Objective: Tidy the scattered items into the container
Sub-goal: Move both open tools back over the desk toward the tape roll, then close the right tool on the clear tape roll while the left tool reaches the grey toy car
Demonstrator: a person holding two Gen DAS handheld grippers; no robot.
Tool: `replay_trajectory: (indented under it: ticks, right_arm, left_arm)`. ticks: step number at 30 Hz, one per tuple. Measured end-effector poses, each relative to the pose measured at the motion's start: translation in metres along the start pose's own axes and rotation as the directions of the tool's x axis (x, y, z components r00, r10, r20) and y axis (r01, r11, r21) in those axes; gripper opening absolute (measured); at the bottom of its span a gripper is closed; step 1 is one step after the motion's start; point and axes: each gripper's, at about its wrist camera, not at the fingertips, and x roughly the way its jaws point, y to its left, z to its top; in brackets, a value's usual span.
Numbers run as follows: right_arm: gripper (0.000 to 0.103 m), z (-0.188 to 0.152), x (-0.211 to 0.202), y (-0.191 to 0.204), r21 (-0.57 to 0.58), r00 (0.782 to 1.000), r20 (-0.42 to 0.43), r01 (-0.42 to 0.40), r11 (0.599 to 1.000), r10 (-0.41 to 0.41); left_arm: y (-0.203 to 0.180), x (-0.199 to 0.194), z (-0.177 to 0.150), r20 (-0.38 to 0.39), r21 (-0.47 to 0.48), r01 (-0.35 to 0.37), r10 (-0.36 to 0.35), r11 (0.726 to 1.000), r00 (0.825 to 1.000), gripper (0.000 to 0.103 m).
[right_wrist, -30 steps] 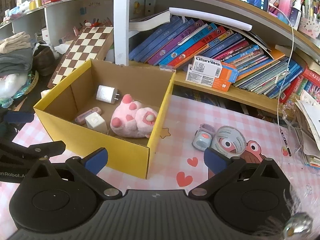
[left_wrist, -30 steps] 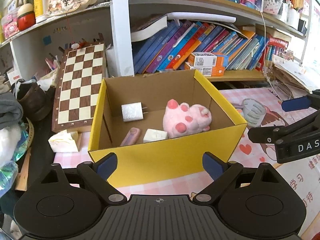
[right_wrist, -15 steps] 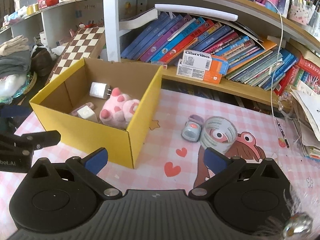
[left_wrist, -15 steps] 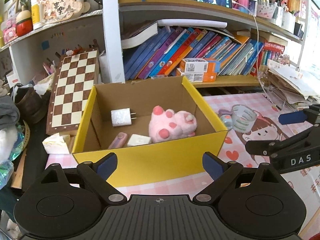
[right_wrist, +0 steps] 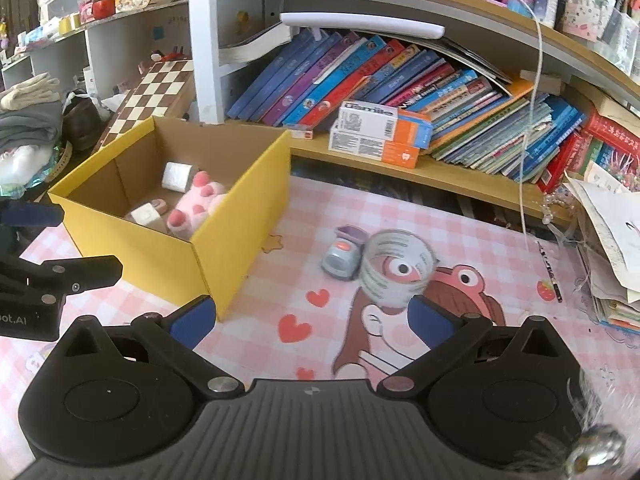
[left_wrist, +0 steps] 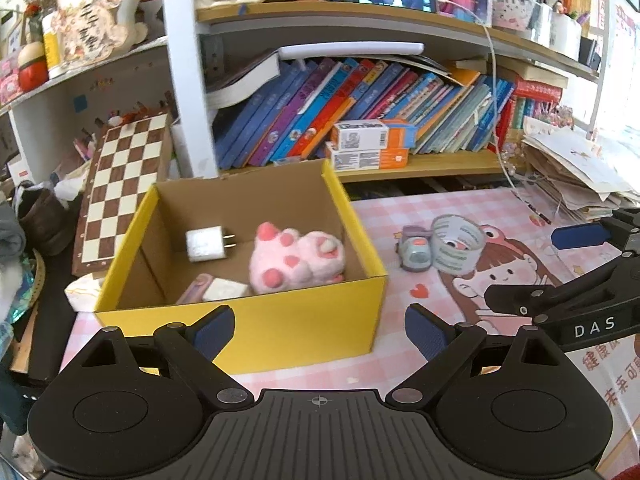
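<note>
A yellow cardboard box (left_wrist: 256,328) (right_wrist: 240,216) stands on the pink checked mat. Inside lie a pink plush paw (left_wrist: 296,260) (right_wrist: 196,204), a white plug charger (left_wrist: 205,243) (right_wrist: 176,176), a small white block (left_wrist: 224,290) (right_wrist: 140,213) and a pink stick (left_wrist: 194,286). To the right of the box on the mat sit a roll of clear tape (left_wrist: 456,242) (right_wrist: 398,266) and a small grey and purple gadget (left_wrist: 414,250) (right_wrist: 344,254), touching each other. My left gripper (left_wrist: 320,330) is open in front of the box. My right gripper (right_wrist: 312,316) is open, short of the tape roll.
A shelf of slanted books (right_wrist: 380,88) and two orange and white cartons (right_wrist: 380,136) run behind the mat. A chessboard (left_wrist: 124,184) leans left of the box. A stack of papers (right_wrist: 612,240) lies at the right edge, a pencil (right_wrist: 550,272) beside it.
Both grippers have drawn back and swung right: the box has slid left in each view, and the tape roll and gadget now sit nearer the centre. Both stay open.
</note>
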Motion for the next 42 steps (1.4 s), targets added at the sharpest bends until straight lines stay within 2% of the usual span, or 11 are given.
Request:
replay_trajectory:
  ticks: [11, 23, 32, 42]
  right_arm:
    - [0.103, -0.014, -0.008, -0.058, 0.046, 1.000, 0.017, 0.002, 0.999, -0.003]
    - [0.103, -0.022, -0.005, -0.101, 0.083, 0.999, 0.033, 0.025, 0.996, -0.028]
    - [0.102, -0.018, 0.012, -0.117, 0.095, 1.000, 0.016, 0.014, 0.995, -0.016]
    - [0.098, -0.010, 0.040, -0.125, 0.090, 1.000, -0.014, 0.004, 0.996, -0.003]
  left_arm:
    - [-0.053, 0.006, 0.013, 0.006, 0.042, -0.004, 0.003, 0.999, 1.000, 0.094]
    - [-0.102, 0.028, 0.032, 0.012, 0.107, 0.031, -0.033, 0.994, 0.999, 0.094]
    - [-0.115, 0.051, 0.042, -0.002, 0.131, 0.037, -0.037, 0.991, 0.999, 0.094]
    - [-0.111, 0.078, 0.046, -0.018, 0.099, 0.037, -0.035, 0.994, 0.999, 0.093]
